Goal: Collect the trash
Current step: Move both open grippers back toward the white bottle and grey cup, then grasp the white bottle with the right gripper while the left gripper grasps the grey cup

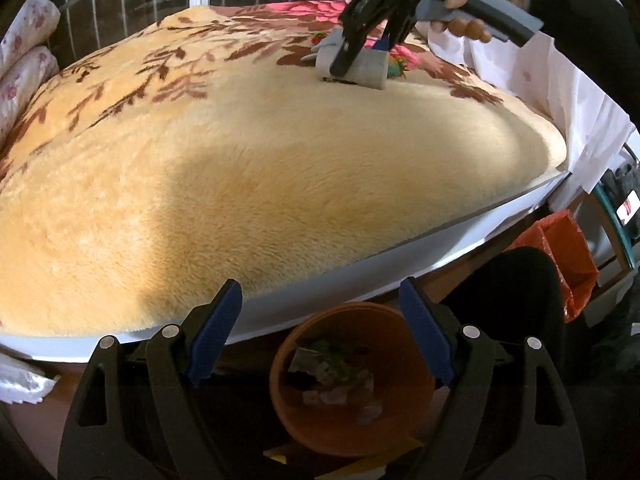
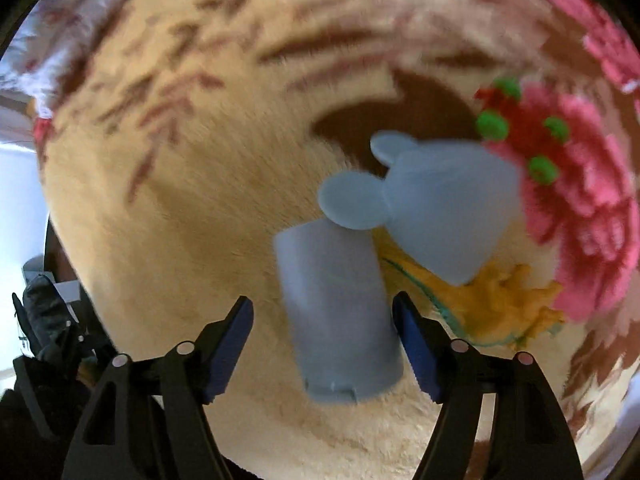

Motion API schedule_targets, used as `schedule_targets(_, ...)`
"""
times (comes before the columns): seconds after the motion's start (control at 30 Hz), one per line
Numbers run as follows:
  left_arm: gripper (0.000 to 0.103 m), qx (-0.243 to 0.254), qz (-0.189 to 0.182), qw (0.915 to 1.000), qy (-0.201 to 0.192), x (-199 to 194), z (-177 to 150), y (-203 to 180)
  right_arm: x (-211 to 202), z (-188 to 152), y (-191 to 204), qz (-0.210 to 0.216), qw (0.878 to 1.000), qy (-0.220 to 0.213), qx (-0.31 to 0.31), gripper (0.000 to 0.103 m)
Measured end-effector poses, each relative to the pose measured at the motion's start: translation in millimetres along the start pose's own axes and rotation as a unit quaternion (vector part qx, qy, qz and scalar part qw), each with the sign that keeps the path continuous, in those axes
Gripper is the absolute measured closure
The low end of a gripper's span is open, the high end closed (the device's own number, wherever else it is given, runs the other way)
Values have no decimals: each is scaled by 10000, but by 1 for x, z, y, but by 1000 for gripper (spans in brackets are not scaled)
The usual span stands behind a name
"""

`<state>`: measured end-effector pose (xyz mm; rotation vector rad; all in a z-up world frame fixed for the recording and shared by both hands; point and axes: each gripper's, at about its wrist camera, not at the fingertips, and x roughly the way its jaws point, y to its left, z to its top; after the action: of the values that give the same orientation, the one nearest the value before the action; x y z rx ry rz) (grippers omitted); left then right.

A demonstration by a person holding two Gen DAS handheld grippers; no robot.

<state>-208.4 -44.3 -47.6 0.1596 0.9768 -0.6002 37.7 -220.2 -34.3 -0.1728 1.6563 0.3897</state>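
The left gripper [image 1: 316, 332] waits low by the edge of the bed with its tongs wide apart and nothing in them; just below it sits the orange bin [image 1: 416, 412], with scraps already inside, I think so that trash can be dropped straight in. Farther right, on the fluffy blanket [image 2: 160, 240], the right gripper [image 2: 324, 344] has its tongs apart on both sides of a gray tube [image 2: 336, 312] without squeezing it, probably to grab it; a gray cup with round ears [image 2: 440, 208] lies touching it.
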Motion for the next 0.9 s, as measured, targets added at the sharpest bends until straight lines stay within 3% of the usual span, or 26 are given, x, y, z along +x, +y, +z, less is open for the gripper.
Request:
schedule_targets(0.1, 24, -18, 48, 10000, 0, -1, 0, 0, 17, 1, 2, -118, 9999, 15, -21, 35)
schedule_targets(0.17, 24, -41, 22, 10000, -22, -3, -1, 0, 10, -5, 0, -65, 9997, -227, 19, 50)
schedule_targets(0.2, 24, -47, 4, 10000, -20, -3, -1, 0, 7, -9, -2, -40, 9993, -347, 90, 52)
schedule_targets(0.3, 24, -33, 30, 10000, 20, -2, -3, -2, -3, -26, -5, 21, 9964, -830, 169, 52)
schedule_targets(0.43, 24, 72, 138, 9999, -29, -5, -1, -6, -19, -69, -9, 624, 9784, -1908, 495, 52)
schedule_targets(0.47, 24, 90, 164, 9998, -53, -6, 0, -6, -28, -92, -11, 1045, 9614, -2464, 643, 52)
schedule_targets(0.53, 24, 145, 189, 9997, -110, -9, 9, -5, -40, -128, -12, 1396, 9327, -3226, 804, 52)
schedule_targets(0.57, 24, 183, 194, 9995, -141, -10, 16, -5, -45, -153, -12, 1630, 9116, -3648, 967, 52)
schedule_targets(0.67, 21, 382, 198, 9986, -305, -7, 50, -7, -47, -221, -10, 1757, 8629, -4490, 1513, 52)
schedule_targets(0.8, 15, 764, 262, 9952, -559, 16, 116, -9, -31, -296, -4, 1515, 8291, -4946, 2123, 52)
schedule_targets(0.9, 15, 1000, 250, 9938, -426, 50, 167, -15, -16, -335, -4, 1381, 8170, -5056, 2404, 52)
